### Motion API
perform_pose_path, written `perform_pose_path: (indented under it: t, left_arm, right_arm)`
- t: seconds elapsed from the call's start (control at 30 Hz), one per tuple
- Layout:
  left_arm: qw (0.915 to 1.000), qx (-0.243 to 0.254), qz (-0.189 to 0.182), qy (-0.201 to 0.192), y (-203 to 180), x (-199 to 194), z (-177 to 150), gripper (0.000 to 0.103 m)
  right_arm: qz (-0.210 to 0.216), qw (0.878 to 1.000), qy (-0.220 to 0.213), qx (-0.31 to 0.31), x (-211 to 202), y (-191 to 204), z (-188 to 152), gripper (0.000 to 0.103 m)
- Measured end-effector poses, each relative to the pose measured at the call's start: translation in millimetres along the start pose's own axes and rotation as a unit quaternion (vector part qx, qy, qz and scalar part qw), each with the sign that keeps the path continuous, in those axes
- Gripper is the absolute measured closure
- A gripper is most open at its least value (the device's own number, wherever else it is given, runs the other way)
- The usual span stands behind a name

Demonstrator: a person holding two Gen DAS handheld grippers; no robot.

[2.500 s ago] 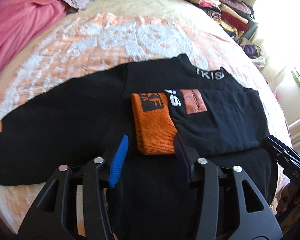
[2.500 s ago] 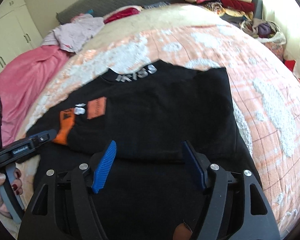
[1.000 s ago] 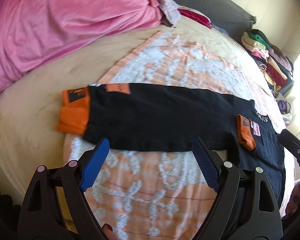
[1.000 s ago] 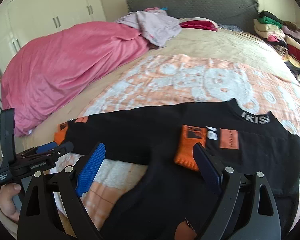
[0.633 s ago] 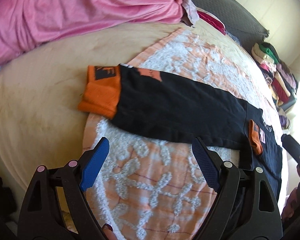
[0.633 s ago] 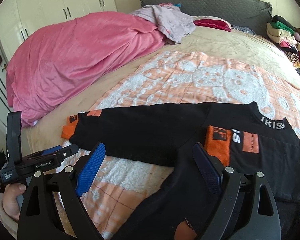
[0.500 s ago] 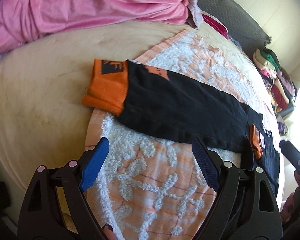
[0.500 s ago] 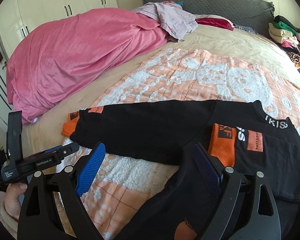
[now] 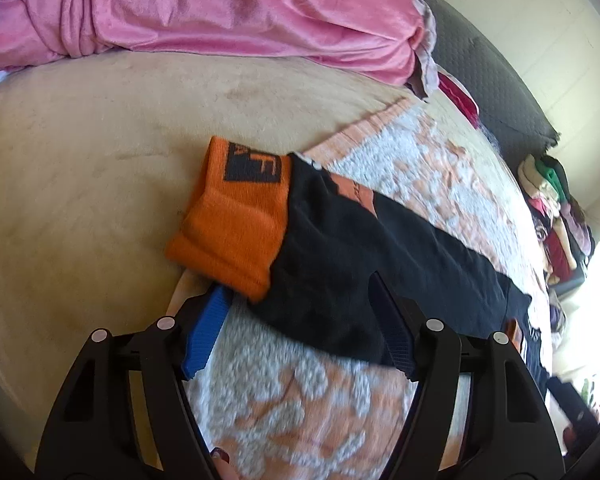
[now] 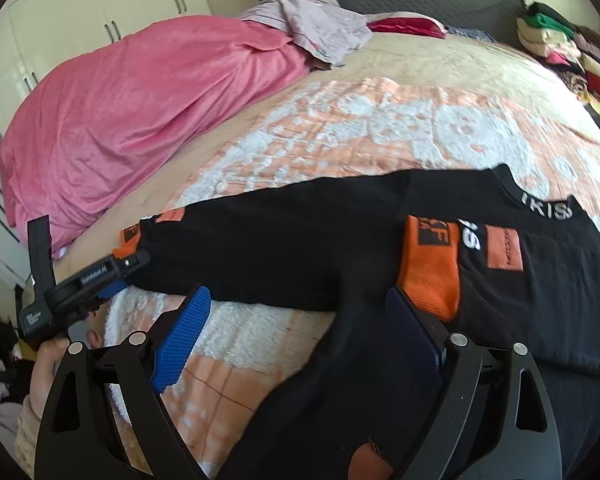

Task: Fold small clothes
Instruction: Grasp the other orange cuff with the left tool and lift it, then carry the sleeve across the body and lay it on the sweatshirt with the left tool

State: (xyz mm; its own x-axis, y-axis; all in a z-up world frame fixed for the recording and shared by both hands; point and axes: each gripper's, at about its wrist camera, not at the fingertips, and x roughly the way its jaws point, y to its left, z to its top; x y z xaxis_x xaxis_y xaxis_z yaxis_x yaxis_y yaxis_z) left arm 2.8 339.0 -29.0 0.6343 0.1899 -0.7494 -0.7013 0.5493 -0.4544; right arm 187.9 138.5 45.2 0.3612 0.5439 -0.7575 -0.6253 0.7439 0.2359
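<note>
A black top [image 10: 340,248] lies flat on an orange-and-white blanket [image 10: 380,128] near the bed's [image 9: 80,160] front edge, 1 sleeve [image 9: 360,256] stretched out toward the left side and the other folded across the chest. The left gripper [image 9: 300,316], its jaws just narrowing but still apart, straddles that outstretched sleeve beside its orange cuff [image 9: 236,220]. The right gripper [image 10: 300,336] hovers wide open over the top's underarm, holding nothing.
</note>
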Motion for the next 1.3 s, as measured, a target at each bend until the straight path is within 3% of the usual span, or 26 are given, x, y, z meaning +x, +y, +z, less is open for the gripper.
perform_pose_path:
  t: [0.1, 0.27, 0.3, 0.83, 1.3]
  left_arm:
    - [0.9998, -0.005, 0.014, -0.009, -3, 5, 5, 0.050]
    - [0.9992, -0.019, 0.033, -0.015, 0, 11, 18, 0.088]
    - [0.9992, -0.022, 0.031, -0.014, 0, 12, 21, 0.091]
    - [0.9958, 0.056, -0.023, -0.068, -72, -42, 24, 0.095]
    - [0.9854, 0.126, -0.095, -0.064, -153, -59, -7, 0.098]
  right_arm:
    - [-0.005, 1.000, 0.001, 0.018, 0, -11, -4, 0.015]
    - [-0.013, 0.999, 0.001, 0.053, -1, -33, -10, 0.015]
    - [-0.015, 0.998, 0.001, 0.056, -2, -35, -10, 0.015]
    - [-0.029, 0.993, -0.033, 0.109, -35, -81, -20, 0.015]
    - [-0.045, 0.987, -0.055, 0.147, -71, -118, -43, 0.015]
